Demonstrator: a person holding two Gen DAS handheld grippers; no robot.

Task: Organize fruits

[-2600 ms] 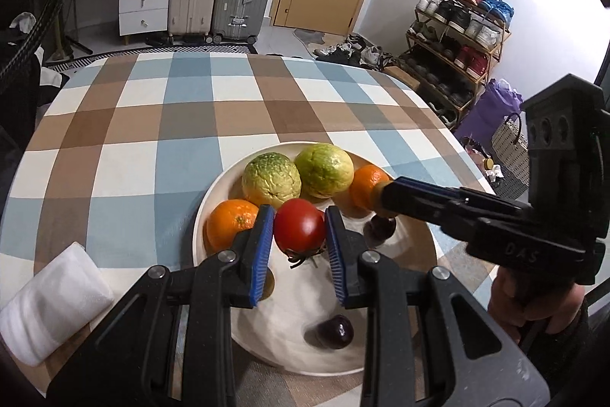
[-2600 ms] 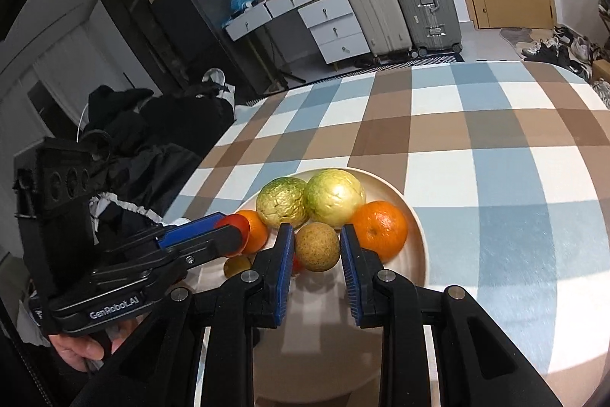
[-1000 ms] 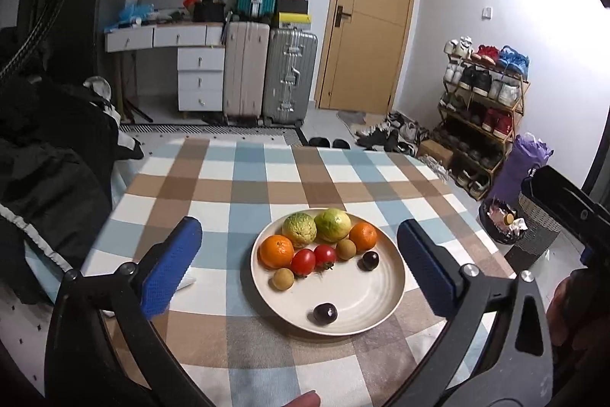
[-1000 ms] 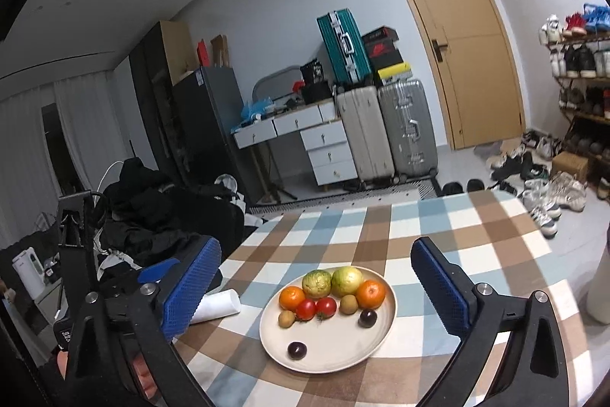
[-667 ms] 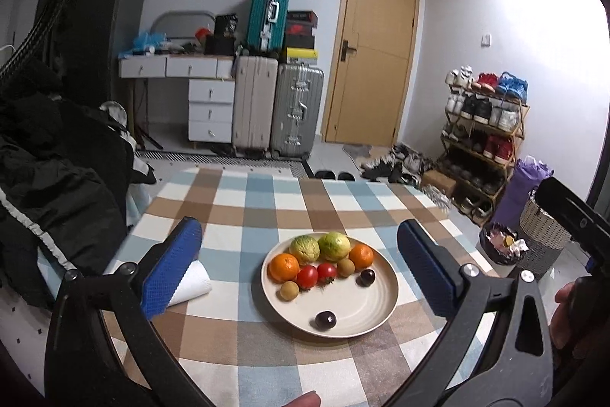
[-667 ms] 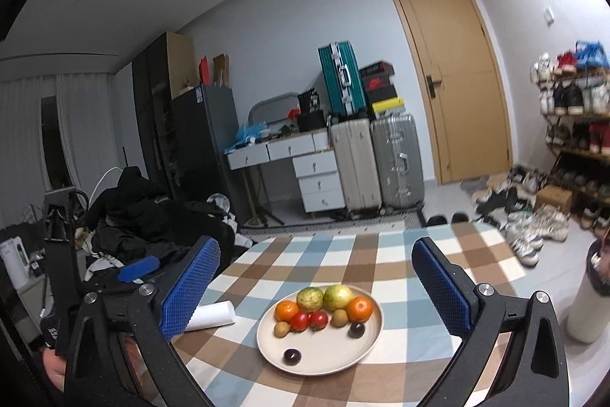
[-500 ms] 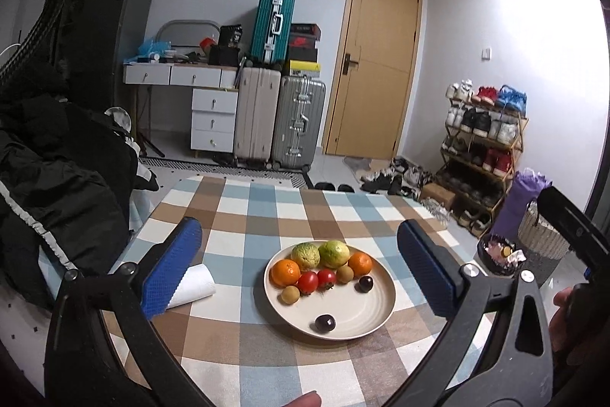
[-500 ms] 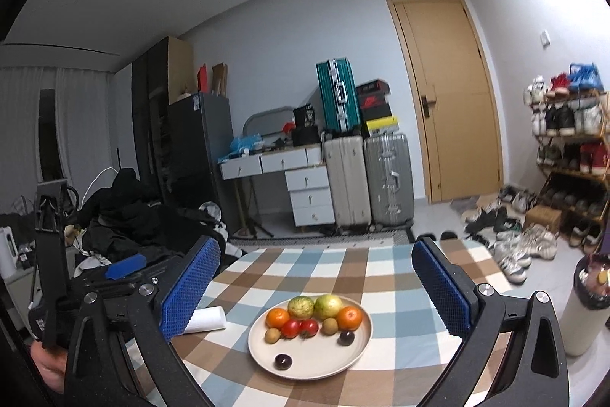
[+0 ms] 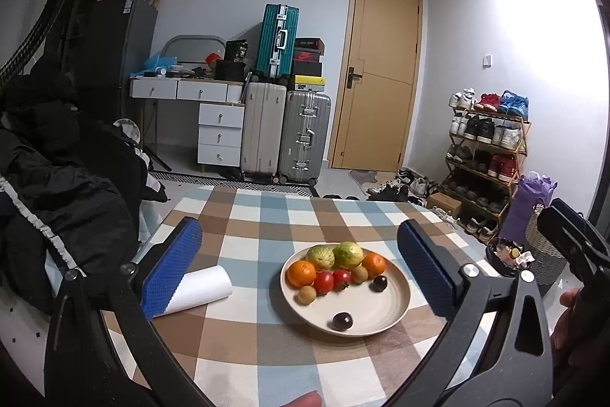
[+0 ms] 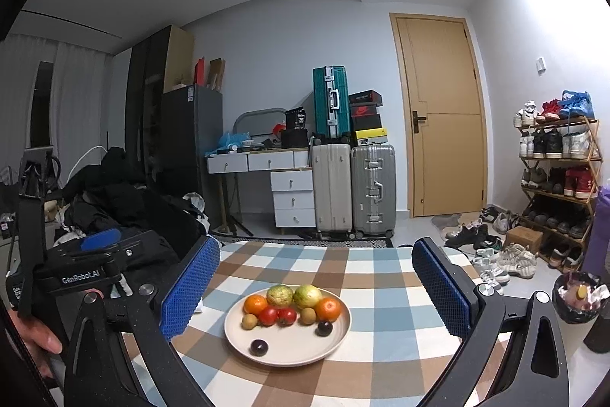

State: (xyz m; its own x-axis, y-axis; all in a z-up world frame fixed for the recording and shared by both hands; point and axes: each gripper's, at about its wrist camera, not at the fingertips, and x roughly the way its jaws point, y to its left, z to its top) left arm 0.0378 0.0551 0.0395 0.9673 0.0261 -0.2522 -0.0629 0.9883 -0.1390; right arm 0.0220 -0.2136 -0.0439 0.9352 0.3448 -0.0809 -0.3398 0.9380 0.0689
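You hold the left gripper (image 9: 301, 266) well above the counter (image 9: 244, 246) with its blue pads spread wide and nothing between them, and your right gripper (image 10: 316, 288) hangs just as wide and just as empty. The cream plate (image 9: 385, 319) sits on the checked cloth near the counter's middle, framed between the pads in both views. On it, taking the plate as a clock face in the left wrist view, two green-yellow citrus fruits (image 9: 334, 255) lie side by side at 12 o'clock, one orange (image 9: 301, 273) at 10 o'clock and another orange (image 9: 374, 264) at 2 o'clock. Just in front of the citrus, two red tomatoes (image 9: 332, 280) touch each other, with a brown kiwi (image 9: 306, 295) at 9 o'clock and a second kiwi (image 9: 359, 273) beside the right-hand orange. One dark plum (image 9: 379, 283) rests at 3 o'clock, apart from the row, and another plum (image 9: 342, 321) lies alone at 6 o'clock near the rim. A white paper roll (image 9: 200, 288) lies on its side on the counter at 9 o'clock from the plate, well apart from it.
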